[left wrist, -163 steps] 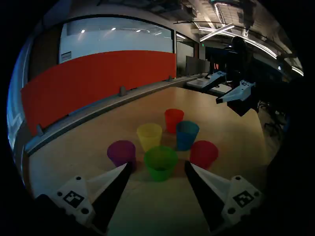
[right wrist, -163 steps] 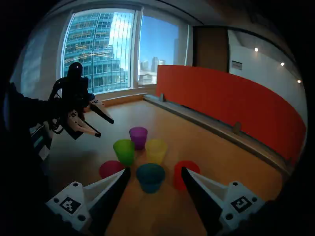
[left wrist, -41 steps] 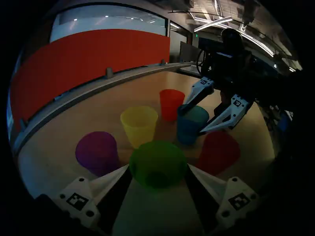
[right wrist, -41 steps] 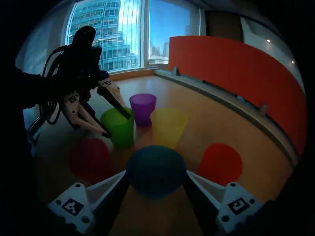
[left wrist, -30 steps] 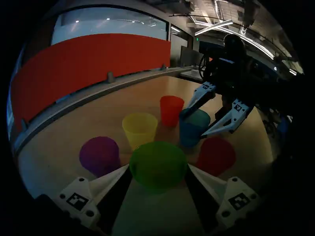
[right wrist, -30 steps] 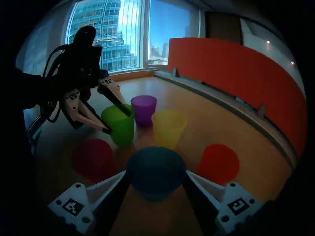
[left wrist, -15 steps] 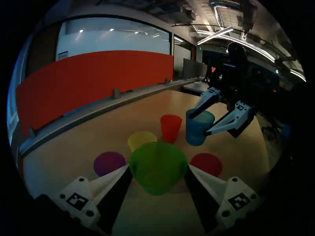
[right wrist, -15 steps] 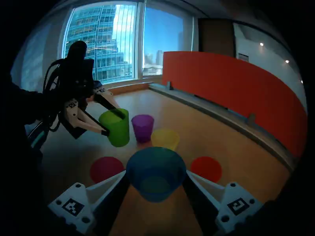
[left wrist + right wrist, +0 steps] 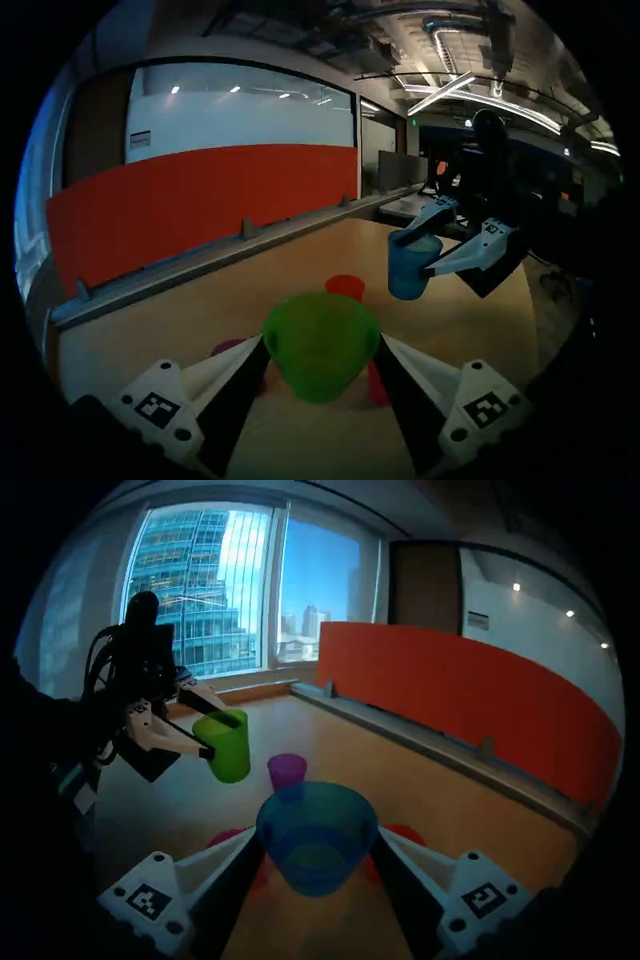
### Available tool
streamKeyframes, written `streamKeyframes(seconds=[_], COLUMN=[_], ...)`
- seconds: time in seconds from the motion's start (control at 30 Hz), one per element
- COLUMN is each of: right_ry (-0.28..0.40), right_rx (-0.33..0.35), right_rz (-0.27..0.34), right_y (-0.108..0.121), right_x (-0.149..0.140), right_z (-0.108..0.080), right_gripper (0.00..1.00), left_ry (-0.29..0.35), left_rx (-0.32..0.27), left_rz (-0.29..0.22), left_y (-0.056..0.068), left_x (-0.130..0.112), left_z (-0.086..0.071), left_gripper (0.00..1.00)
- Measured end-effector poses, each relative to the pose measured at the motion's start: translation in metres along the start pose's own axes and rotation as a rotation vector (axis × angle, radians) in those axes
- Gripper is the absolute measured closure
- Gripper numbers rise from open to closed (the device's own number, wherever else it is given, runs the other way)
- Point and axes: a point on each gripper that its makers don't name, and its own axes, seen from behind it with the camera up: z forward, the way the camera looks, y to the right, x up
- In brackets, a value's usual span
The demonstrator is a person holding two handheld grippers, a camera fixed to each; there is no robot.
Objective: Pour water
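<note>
Holding one cup apiece, the two grippers face each other along the orange partition (image 9: 480, 688), both out on its table side; the left gripper (image 9: 320, 342) has its fingers clamped on the sides of the green cup (image 9: 320, 356), and the right gripper (image 9: 317, 834) is clamped likewise on the blue cup (image 9: 316, 852); both cups are upright, long axis vertical, mouths up, held in the air above the wooden table (image 9: 456, 808). What the pour turns on, I judge, is the gap between them: seen from the right gripper, the green cup lies ahead, a little higher and on the side away from the partition, well apart from the blue one; neither rim is over the other, so one cup must come across before it tips. A paler patch in the bottom of the blue cup may be water; I cannot be sure. On the smooth table below stand a purple cup (image 9: 286, 770) and a red cup (image 9: 345, 286), out from the partition's foot; past the partition's far end, tall windows (image 9: 200, 584) let in daylight.
</note>
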Motion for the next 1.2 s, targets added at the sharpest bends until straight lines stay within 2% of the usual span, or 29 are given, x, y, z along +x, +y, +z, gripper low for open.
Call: streamKeyframes(seconds=[0.27, 0.57, 0.97, 1.2], right_ry=[0.061, 0.138, 0.235, 0.269], right_rx=[-0.013, -0.036, -0.049, -0.056], right_rz=[-0.008, -0.007, -0.001, 0.013], right_y=[-0.009, -0.013, -0.013, -0.009], right_x=[0.023, 0.046, 0.073, 0.080], right_z=[-0.016, -0.024, -0.029, -0.030], right_gripper=[0.10, 0.10, 0.09, 0.08], left_ry=[0.049, 0.093, 0.137, 0.169], left_rx=[0.012, 0.025, 0.022, 0.019], left_rz=[-0.003, -0.007, -0.030, -0.028], left_y=[0.008, 0.010, 0.013, 0.014], left_x=[0.018, 0.034, 0.050, 0.061], left_z=[-0.014, -0.025, -0.032, -0.034], left_gripper=[0.13, 0.13, 0.13, 0.12])
